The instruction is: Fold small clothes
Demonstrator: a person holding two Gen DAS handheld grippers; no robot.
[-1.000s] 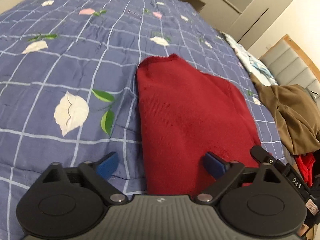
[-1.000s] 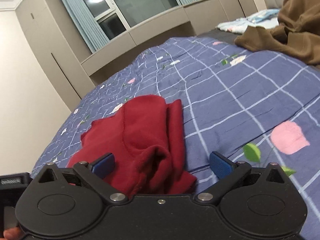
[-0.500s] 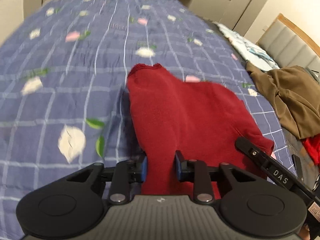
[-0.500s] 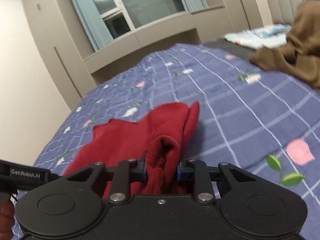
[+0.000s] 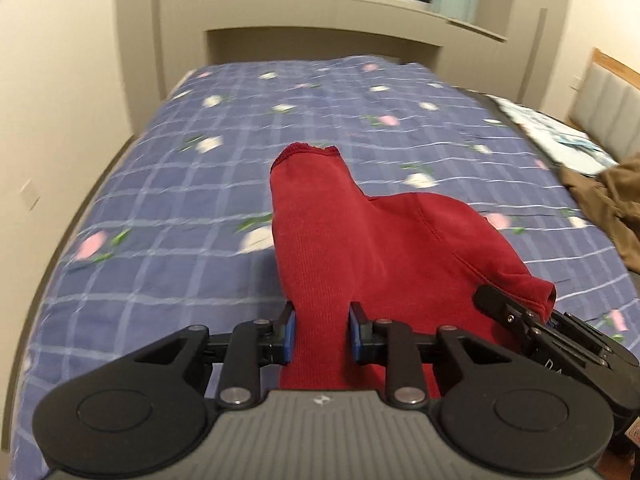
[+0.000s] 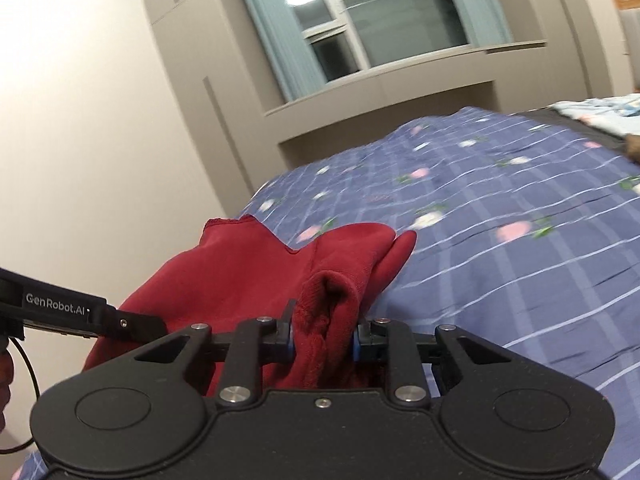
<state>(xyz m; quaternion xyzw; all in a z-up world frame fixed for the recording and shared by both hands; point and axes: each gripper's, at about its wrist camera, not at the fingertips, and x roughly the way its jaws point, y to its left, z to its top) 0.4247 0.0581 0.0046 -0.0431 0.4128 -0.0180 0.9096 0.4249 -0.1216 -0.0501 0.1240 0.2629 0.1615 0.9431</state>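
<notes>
Bed [image 5: 168,248], covered by a blue checked sheet with a flower print, fills both views and carries the work. A brown garment [image 5: 616,204] lies heaped at its far right edge, well apart from the task.

Red garment [image 5: 360,248]: a small knit piece, its near edge raised off the sheet while its far hem [image 5: 306,151] lies on the bed. In the right wrist view the same cloth [image 6: 240,272] is bunched into thick rolls at the near corner.

Left claw [image 5: 322,332]: its jaws have just been closing and now pinch the near edge of the red cloth, the fabric filling the gap between the blue pads.

Right claw [image 6: 323,338]: likewise just closed, pinching a bunched wad of the same edge. Its tip appears in the left view at lower right [image 5: 516,316].

Step in hand, as judged: carrying the near edge forward over the far hem. To do it well, keep both claws level with each other, hold the edge taut between them, and lay it down aligned before releasing. The bunched right corner may leave a lumpy fold.
</notes>
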